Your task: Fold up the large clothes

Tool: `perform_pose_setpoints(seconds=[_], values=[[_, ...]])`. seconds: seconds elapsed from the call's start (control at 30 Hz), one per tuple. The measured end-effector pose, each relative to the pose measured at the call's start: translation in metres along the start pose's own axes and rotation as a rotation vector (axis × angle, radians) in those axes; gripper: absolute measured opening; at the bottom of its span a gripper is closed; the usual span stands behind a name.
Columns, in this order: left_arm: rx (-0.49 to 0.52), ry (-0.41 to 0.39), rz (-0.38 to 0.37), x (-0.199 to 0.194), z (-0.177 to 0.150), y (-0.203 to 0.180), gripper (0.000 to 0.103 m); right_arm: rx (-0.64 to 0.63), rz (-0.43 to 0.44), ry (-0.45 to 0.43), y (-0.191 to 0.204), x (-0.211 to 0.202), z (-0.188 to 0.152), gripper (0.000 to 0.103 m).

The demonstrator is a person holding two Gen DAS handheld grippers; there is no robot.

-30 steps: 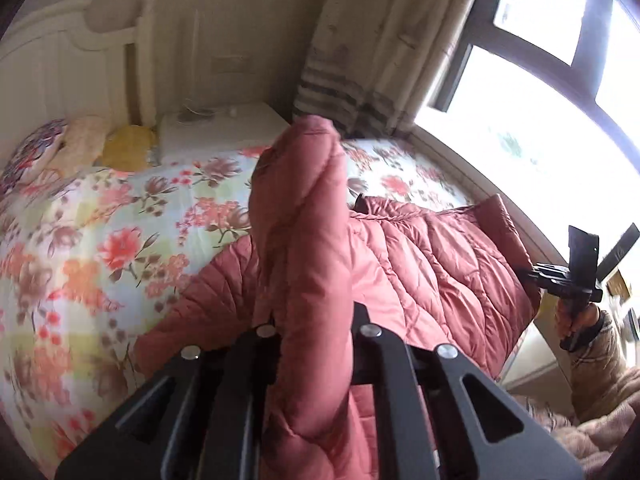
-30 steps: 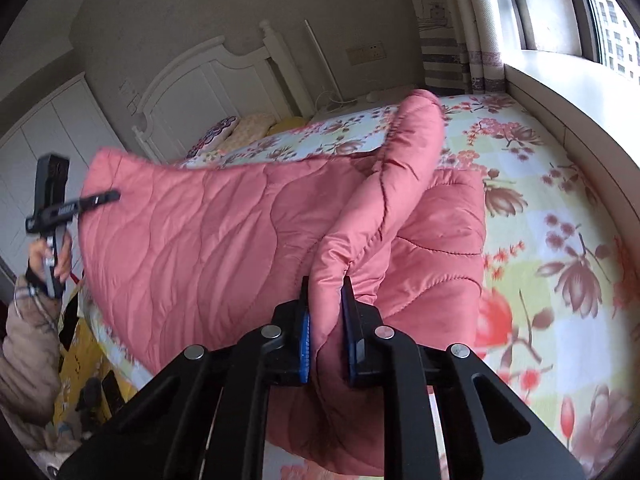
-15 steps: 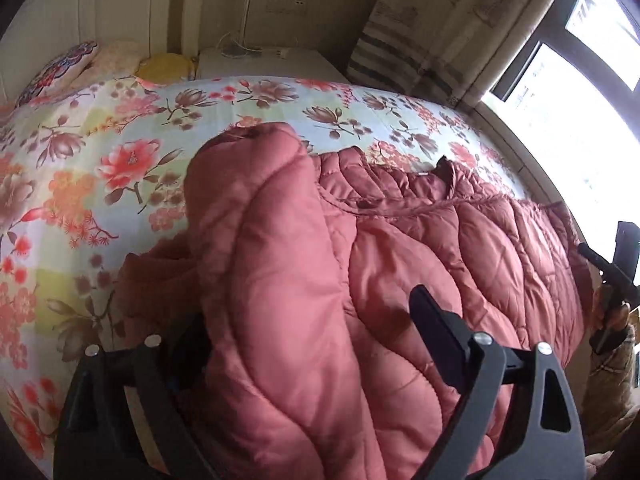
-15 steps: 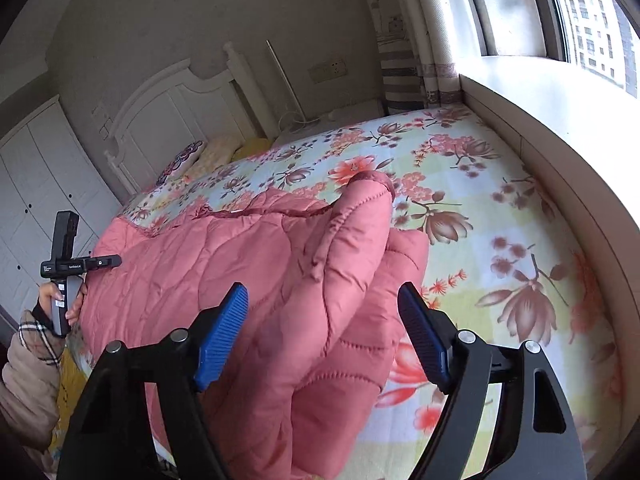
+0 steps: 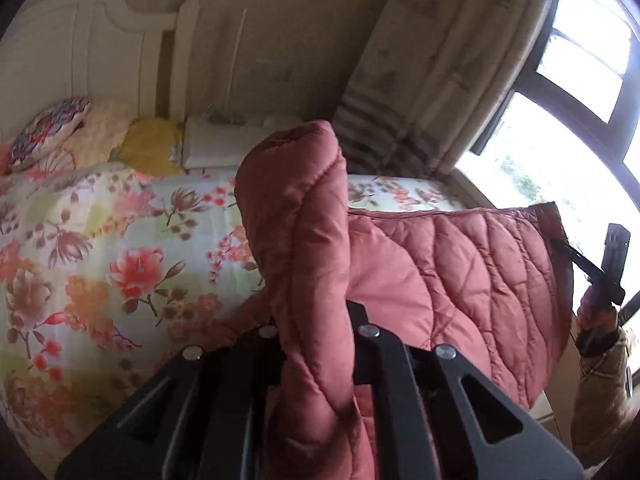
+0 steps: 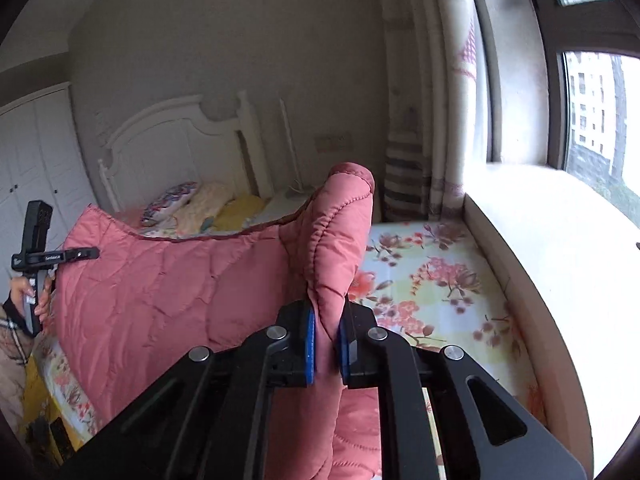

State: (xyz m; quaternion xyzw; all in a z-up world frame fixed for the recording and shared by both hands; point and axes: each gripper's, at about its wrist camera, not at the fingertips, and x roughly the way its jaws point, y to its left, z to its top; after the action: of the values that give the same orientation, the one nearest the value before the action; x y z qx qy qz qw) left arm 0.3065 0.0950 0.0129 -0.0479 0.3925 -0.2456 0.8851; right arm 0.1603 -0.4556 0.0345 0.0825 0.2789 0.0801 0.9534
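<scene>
A pink quilted jacket (image 5: 440,280) hangs stretched between my two grippers above the flowered bed (image 5: 100,240). My left gripper (image 5: 316,320) is shut on a thick rolled fold of it that stands up past the fingers. In the right wrist view my right gripper (image 6: 326,332) is shut on another fold of the jacket (image 6: 160,300), which is pinched between the blue pads (image 6: 310,344). Each view shows the other gripper at the jacket's far corner: the right one (image 5: 600,276), the left one (image 6: 60,256), each in a person's hand.
The bed's flowered cover (image 6: 432,280) lies under the jacket. A wide window sill (image 6: 560,280) runs along its right side. Pillows (image 5: 48,132), a white headboard (image 6: 168,152) and a nightstand (image 5: 224,140) are at the far end, with a curtain (image 5: 400,100) beside the window.
Half a second ago both grippers stood open over the jacket lying on the bed. Both have shut on its folds again and raised it off the cover.
</scene>
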Motion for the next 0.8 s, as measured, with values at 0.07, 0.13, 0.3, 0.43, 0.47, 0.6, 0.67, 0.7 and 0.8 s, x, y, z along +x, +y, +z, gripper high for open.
perform_pose_setpoints(seconds=[0.07, 0.13, 0.3, 0.43, 0.47, 0.6, 0.67, 0.7, 0.8], values=[[-0.037, 0.061, 0.047, 0.044, -0.007, 0.016, 0.01, 0.06, -0.053, 0.11, -0.015, 0.054, -0.006, 0.012], [-0.065, 0.126, 0.077, 0.081, -0.025, 0.027, 0.015, 0.088, -0.105, 0.222, -0.025, 0.099, -0.027, 0.012], [-0.16, 0.101, -0.015, 0.092, -0.041, 0.049, 0.025, 0.06, -0.129, 0.26, -0.031, 0.128, -0.073, 0.013], [-0.141, 0.089, -0.006, 0.091, -0.04, 0.044, 0.03, 0.075, -0.119, 0.262, -0.034, 0.12, -0.072, 0.029], [-0.136, 0.081, -0.006, 0.091, -0.04, 0.044, 0.037, 0.08, -0.125, 0.258, -0.035, 0.119, -0.072, 0.037], [-0.099, -0.029, 0.037, 0.052, -0.036, 0.036, 0.097, 0.126, -0.123, 0.237, -0.044, 0.101, -0.065, 0.089], [-0.107, -0.093, 0.009, 0.025, -0.032, 0.039, 0.101, 0.159, -0.073, 0.203, -0.05, 0.08, -0.061, 0.095], [-0.14, -0.094, -0.039, 0.014, -0.032, 0.048, 0.101, 0.177, -0.048, 0.185, -0.053, 0.068, -0.06, 0.095], [-0.265, -0.01, -0.151, 0.014, -0.042, 0.081, 0.101, 0.265, 0.04, 0.19, -0.069, 0.046, -0.066, 0.095]])
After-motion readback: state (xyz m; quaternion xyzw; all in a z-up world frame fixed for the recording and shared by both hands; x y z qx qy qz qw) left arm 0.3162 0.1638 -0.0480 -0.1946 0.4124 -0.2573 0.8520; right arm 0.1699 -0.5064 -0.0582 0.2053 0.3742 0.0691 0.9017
